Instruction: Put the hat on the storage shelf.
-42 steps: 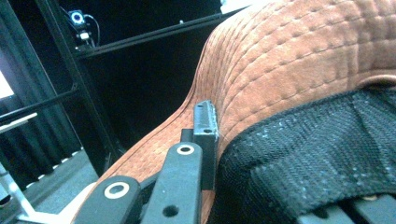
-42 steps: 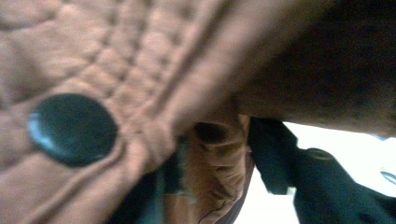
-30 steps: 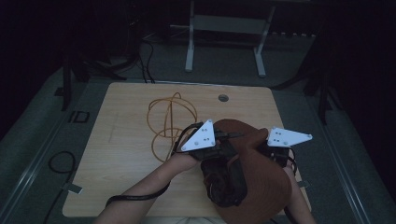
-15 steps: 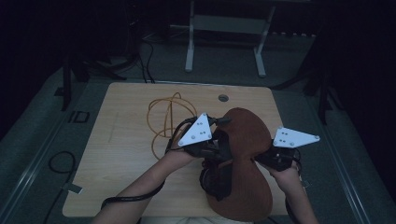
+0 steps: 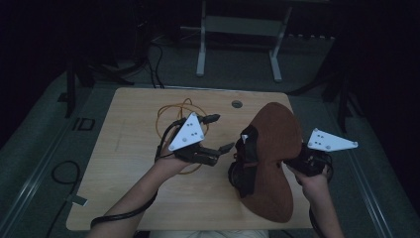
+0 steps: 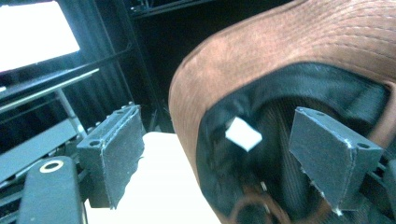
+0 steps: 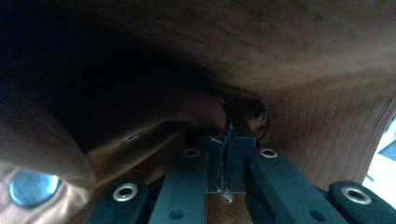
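Note:
A brown cap (image 5: 277, 144) with a dark lining hangs over the right half of the table, opening turned left. My right gripper (image 5: 293, 163) is shut on its cloth at the right edge; in the right gripper view the jaws (image 7: 227, 140) pinch a fold of the cap (image 7: 280, 46). My left gripper (image 5: 224, 132) stands open just left of the cap, apart from it, its jaws having just been opening with nothing between them. The left gripper view looks past the wide-set pads (image 6: 121, 154) into the cap (image 6: 299, 42), where a white label (image 6: 243, 134) shows.
An orange cable (image 5: 173, 111) lies looped on the wooden table (image 5: 133, 129) behind the left hand. A round hole (image 5: 236, 104) sits near the table's far edge. A metal frame (image 5: 237, 29) stands on the floor beyond, and a black cable (image 5: 62, 173) lies at the left.
The left gripper let go of the cap, opened and drew back to the left. The right gripper carried the cap to the right and turned it more upright.

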A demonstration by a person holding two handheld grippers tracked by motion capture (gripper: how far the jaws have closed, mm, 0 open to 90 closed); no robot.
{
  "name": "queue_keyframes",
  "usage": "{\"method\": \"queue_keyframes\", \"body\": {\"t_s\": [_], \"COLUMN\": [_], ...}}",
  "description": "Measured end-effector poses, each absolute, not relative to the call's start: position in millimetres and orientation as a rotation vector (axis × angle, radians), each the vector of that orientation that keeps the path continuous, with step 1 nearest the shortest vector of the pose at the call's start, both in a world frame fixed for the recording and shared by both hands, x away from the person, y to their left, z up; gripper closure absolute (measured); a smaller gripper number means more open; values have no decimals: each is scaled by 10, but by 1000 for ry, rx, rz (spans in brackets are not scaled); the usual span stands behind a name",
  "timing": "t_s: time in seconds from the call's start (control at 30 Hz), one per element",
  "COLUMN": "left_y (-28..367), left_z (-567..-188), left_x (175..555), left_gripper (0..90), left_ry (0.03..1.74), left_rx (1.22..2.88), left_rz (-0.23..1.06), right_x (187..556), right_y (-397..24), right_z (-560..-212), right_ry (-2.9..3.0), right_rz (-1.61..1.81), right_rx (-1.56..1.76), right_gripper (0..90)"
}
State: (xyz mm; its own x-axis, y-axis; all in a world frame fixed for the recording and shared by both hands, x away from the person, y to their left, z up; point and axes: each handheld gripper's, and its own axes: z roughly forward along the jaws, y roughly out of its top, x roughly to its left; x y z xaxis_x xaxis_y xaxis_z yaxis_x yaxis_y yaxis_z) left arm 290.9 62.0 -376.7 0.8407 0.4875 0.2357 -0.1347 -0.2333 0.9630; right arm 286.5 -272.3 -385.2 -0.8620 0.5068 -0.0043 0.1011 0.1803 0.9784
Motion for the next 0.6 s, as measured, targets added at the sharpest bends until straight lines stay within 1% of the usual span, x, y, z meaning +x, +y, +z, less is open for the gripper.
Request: {"method": "queue_keyframes", "body": {"t_s": [0.17, 0.23, 0.43, 0.6], "left_y": [880, 994, 1356, 1662], "left_z": [-3838, -3876, -4058, -4219], "left_x": [2872, 2845, 2717, 2567], "left_gripper": [187, 186, 120, 98], "left_ry": [346, 382, 458, 528], "left_rx": [1679, 1689, 1685, 1657], "left_rz": [601, 610, 638, 680], "right_x": [2976, 3035, 3242, 3413], "right_y": [-2777, -2789, -2747, -2643], "right_z": [-3817, -3806, -3723, -3639], "right_ry": [2079, 2061, 2035, 2012], "right_rz": [1748, 1757, 1770, 1767], "right_rx": [631, 652, 691, 711], "right_gripper": [878, 878, 877, 877]}}
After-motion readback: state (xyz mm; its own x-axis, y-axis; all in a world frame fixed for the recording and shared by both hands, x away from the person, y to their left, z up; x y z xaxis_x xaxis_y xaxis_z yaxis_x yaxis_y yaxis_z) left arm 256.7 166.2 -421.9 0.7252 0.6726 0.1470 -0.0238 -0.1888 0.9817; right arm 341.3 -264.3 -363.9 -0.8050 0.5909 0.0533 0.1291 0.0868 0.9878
